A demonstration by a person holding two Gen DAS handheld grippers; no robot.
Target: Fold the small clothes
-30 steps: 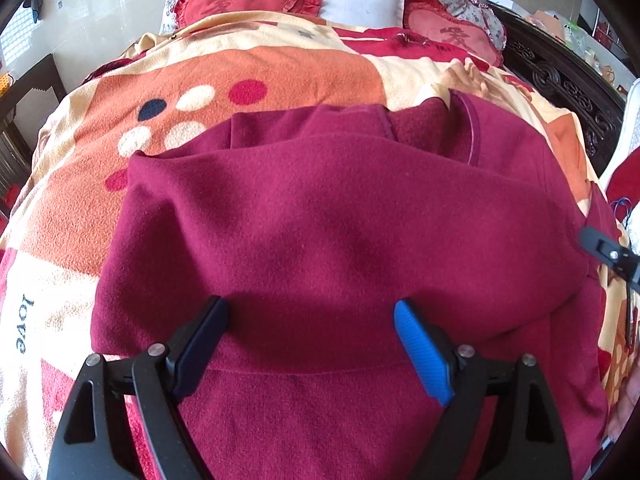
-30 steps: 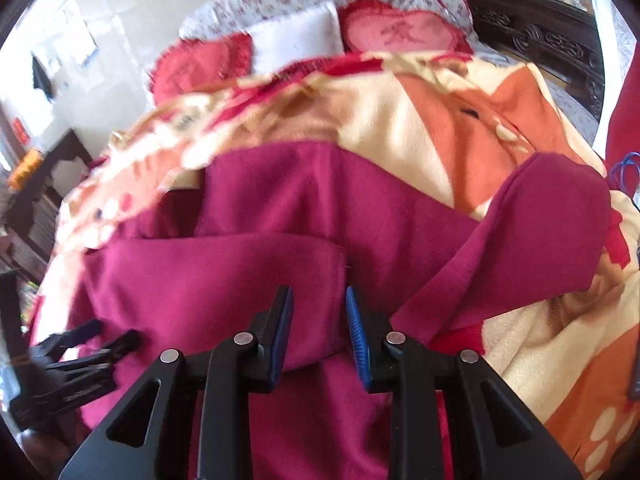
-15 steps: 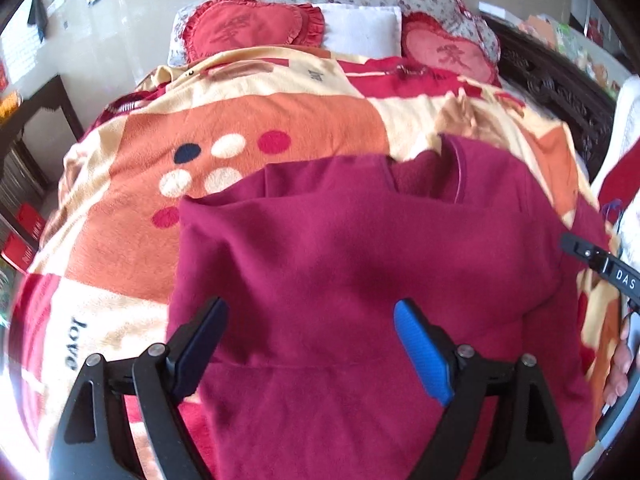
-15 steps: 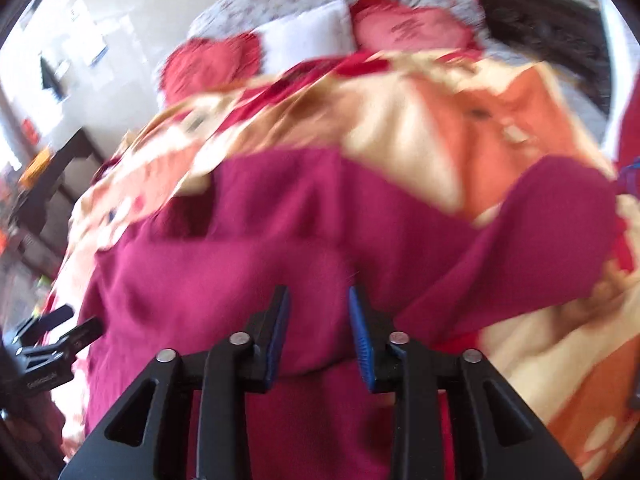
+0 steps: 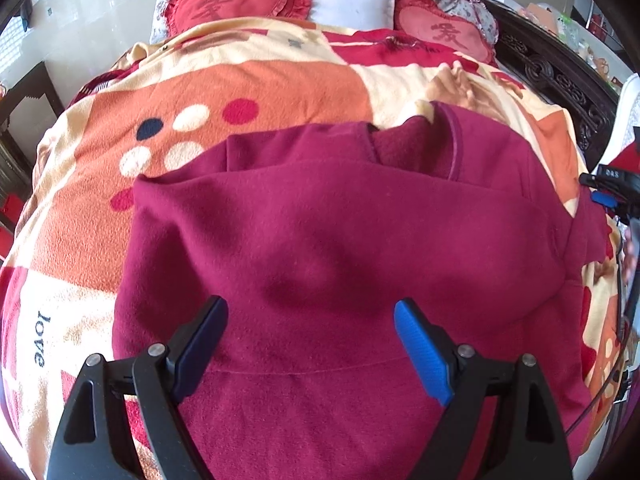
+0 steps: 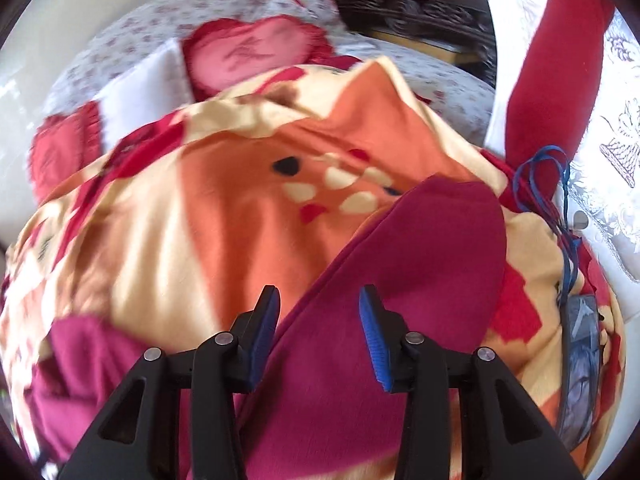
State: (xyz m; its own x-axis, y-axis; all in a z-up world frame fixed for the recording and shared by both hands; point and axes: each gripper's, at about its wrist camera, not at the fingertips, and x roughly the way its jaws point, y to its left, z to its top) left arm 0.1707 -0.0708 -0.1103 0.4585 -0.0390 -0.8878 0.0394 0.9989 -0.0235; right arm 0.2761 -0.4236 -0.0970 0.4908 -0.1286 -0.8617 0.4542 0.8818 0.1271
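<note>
A maroon fleece top (image 5: 340, 256) lies on the orange patterned blanket (image 5: 248, 92), with one side folded over its body and the collar showing at the far edge. My left gripper (image 5: 310, 322) hovers wide open over the folded part, nothing between its fingers. In the right wrist view my right gripper (image 6: 318, 308) hangs over the top's outstretched sleeve (image 6: 420, 256); its jaws are opening and the pads press on nothing. The right gripper (image 5: 608, 192) also shows at the right edge of the left wrist view.
Heart-shaped red cushions (image 5: 236, 2) and a white pillow (image 5: 352, 0) lie at the head of the bed. A dark carved bed frame (image 5: 560, 80) runs along the right. A red cloth (image 6: 560, 60), a blue cord (image 6: 560, 200) and a flat dark item (image 6: 580, 360) lie right of the sleeve.
My right gripper swung from the folded body of the top to the right, over the outstretched sleeve, and its jaws widened. The left gripper stays open above the top.
</note>
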